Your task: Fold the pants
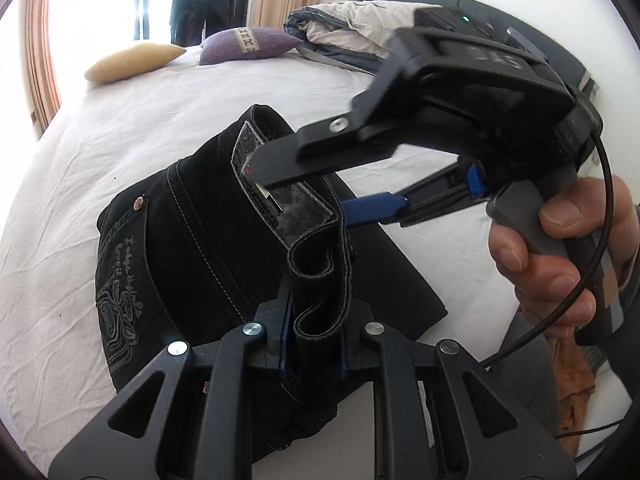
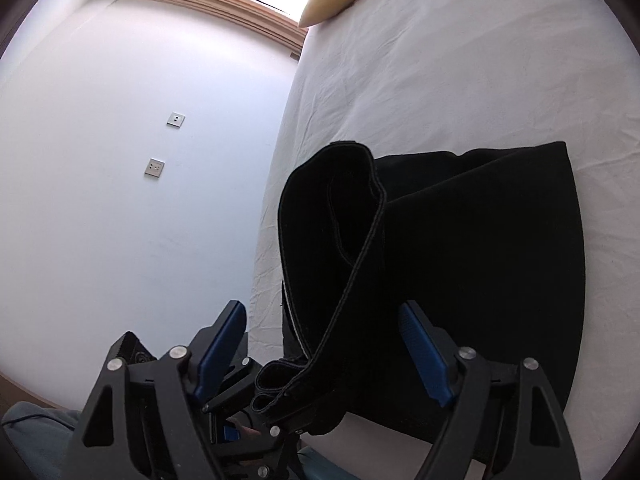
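Black pants (image 1: pixel 200 248) lie partly folded on the white bed (image 1: pixel 120 140), with an embroidered back pocket at the left. My left gripper (image 1: pixel 316 344) is shut on the bunched leg hems and holds them up above the waistband. My right gripper (image 1: pixel 316 196) is open, its fingers straddling the lifted cloth near the waistband. In the right wrist view the pants (image 2: pixel 480 260) spread over the bed (image 2: pixel 460 80). The hem strip runs between the right gripper's (image 2: pixel 324 340) open blue pads (image 2: pixel 424 356) down to the left gripper's fingers below.
A cream pillow (image 1: pixel 132 62), a purple cushion (image 1: pixel 248 44) and a rumpled grey duvet (image 1: pixel 352 28) lie at the far end of the bed. A white wall with two socket plates (image 2: pixel 154 168) runs along the bed's left edge.
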A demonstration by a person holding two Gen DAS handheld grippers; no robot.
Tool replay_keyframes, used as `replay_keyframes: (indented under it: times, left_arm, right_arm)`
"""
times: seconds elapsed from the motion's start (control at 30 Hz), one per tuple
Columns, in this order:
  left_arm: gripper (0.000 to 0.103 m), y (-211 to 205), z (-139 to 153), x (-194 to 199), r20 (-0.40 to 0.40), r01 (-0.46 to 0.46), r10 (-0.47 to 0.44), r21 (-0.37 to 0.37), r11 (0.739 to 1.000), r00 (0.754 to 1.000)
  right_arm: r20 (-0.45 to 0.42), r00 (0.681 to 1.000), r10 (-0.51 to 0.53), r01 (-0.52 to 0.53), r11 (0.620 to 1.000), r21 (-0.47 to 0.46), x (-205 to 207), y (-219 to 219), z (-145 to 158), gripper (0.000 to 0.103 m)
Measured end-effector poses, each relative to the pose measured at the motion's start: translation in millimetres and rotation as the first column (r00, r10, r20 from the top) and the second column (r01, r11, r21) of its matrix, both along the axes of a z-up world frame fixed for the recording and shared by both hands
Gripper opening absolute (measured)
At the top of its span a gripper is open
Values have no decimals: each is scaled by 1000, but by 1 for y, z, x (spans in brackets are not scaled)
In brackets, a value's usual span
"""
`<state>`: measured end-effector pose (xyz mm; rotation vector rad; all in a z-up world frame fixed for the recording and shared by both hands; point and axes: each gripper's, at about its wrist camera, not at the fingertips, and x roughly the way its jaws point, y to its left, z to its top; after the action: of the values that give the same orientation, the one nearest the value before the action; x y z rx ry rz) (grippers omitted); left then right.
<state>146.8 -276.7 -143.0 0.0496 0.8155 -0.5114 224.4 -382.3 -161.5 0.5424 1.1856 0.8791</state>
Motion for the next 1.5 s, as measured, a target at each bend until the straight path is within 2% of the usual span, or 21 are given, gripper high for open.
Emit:
replay_keyframes:
  times: [0.03, 0.07, 0.13, 0.33, 0.53, 1.0, 1.1, 1.17, 1.23, 1.33, 1.4, 1.43, 1.47, 1.5]
  left_arm:
    - [15, -4, -1, -2, 6, 7, -7, 15, 1000, 1000]
    - [15, -7, -2, -3, 11, 10, -10, 27, 1000, 1000]
    - [15, -16, -2, -2, 20, 20, -21, 51, 998, 1000]
    - [15, -42, -13, 1, 12, 72, -73, 86, 994, 997]
    - [15, -79, -22, 1, 12, 141, -143, 134, 981, 990]
    - [15, -130, -53, 21, -28, 173, -171, 160, 972, 985]
    - [18, -138, -68, 23, -56, 169, -161, 179, 969, 985]
    - [25, -136, -69, 22, -81, 177, -167, 140, 974, 983]
    - [28, -127, -61, 21, -128, 196, -185, 85, 977, 974]
    - [29, -110, -47, 10, -160, 219, -215, 11, 976, 963]
    - [29, -90, -34, 0, -149, 222, -227, -45, 974, 962]
    - [29, -78, -27, -2, -139, 212, -220, -73, 975, 965]
    - [29, -65, -21, -4, -128, 195, -207, -100, 976, 970]
    - [29, -52, -17, -3, -115, 179, -193, -122, 976, 974]
  right_arm:
    - [-1, 1000, 8, -8, 1000, -17, 2, 2, 0, 59]
    - [-8, 1000, 12, -12, 1000, -29, 5, 2, -1, 55]
    - [-4, 1000, 10, -10, 997, -73, 8, -2, -4, 34]
    - [18, 1000, -9, 11, 993, -120, 9, -24, -11, 18]
    - [23, 998, -55, 57, 989, -136, 11, -46, -21, 14]
    - [-14, 996, -92, 90, 989, -121, 31, -70, -52, 14]
    - [-36, 995, -90, 86, 990, -109, 35, -77, -69, 16]
    - [-48, 994, -98, 94, 992, -81, 34, -80, -76, 17]
    - [-57, 992, -111, 108, 993, -56, 31, -85, -76, 25]
    - [-39, 992, -118, 114, 991, -71, 25, -90, -71, 30]
    - [-34, 990, -140, 136, 985, -108, 21, -94, -64, 36]
    - [-23, 986, -166, 161, 977, -139, 19, -98, -58, 48]
    - [1, 981, -193, 191, 966, -172, 16, -102, -50, 50]
    - [22, 979, -205, 206, 965, -165, 13, -105, -42, 50]
